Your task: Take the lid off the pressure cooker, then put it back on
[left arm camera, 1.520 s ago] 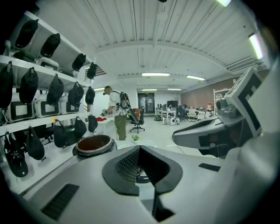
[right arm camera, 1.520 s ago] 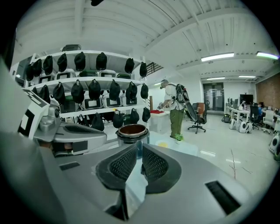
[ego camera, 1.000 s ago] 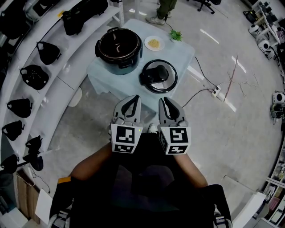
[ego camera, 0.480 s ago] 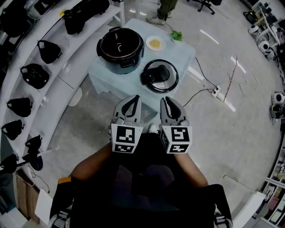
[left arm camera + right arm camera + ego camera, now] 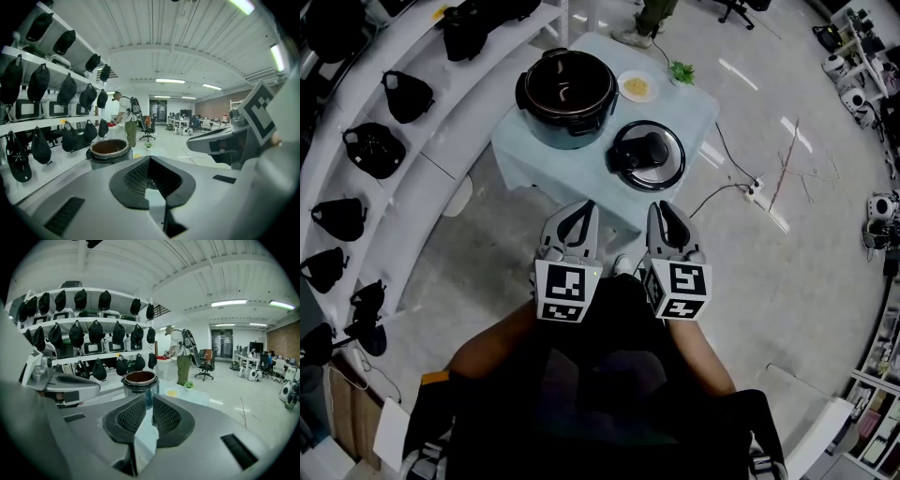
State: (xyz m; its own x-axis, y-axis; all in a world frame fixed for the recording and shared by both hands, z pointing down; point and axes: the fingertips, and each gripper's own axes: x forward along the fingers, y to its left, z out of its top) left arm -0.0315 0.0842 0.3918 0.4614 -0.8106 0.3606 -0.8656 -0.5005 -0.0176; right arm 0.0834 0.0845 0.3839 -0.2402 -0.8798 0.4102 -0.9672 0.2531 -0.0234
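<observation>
Right tool (image 5: pixel 662 208) facing flat, handle-up lid (image 5: pixel 649 156)

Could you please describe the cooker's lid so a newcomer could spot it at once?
Find the small blue-clothed table beside the curved white shelves. On it, right of the open pressure cooker, lies the lid: a flat black disc with a shiny rim, unlike the small white plate beyond it.
</observation>
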